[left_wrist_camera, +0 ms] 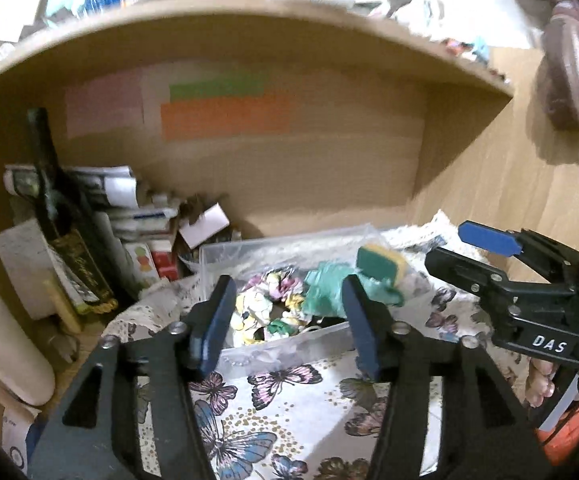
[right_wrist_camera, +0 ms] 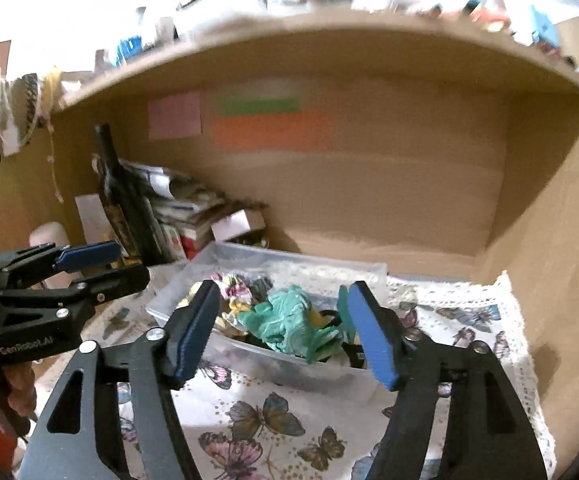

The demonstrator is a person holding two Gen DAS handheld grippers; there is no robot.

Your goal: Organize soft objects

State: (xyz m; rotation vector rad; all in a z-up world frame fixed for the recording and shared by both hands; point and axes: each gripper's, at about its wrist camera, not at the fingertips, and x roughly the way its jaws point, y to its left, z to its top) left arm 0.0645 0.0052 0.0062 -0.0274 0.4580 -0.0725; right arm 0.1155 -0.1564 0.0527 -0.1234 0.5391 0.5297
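A clear plastic bin (left_wrist_camera: 217, 254) (right_wrist_camera: 249, 350) sits on a butterfly-print cloth (left_wrist_camera: 289, 404) (right_wrist_camera: 289, 432) inside a wooden shelf nook. It holds a floral fabric piece (left_wrist_camera: 265, 304) (right_wrist_camera: 235, 292), a crumpled teal cloth (left_wrist_camera: 323, 292) (right_wrist_camera: 289, 320) and a green-and-yellow sponge (left_wrist_camera: 381, 262). My left gripper (left_wrist_camera: 287, 328) is open and empty, just in front of the bin. My right gripper (right_wrist_camera: 285, 340) is open and empty, also in front of the bin; it shows at the right of the left wrist view (left_wrist_camera: 489, 256).
A dark bottle (left_wrist_camera: 57, 216) (right_wrist_camera: 121, 200), stacked papers and boxes (left_wrist_camera: 137, 216) (right_wrist_camera: 193, 208) and a white roll (left_wrist_camera: 5, 344) crowd the nook's left side. Wooden walls (right_wrist_camera: 549, 240) and an upper shelf (left_wrist_camera: 249, 20) enclose the space. Colored sticky notes (left_wrist_camera: 225, 112) are on the back wall.
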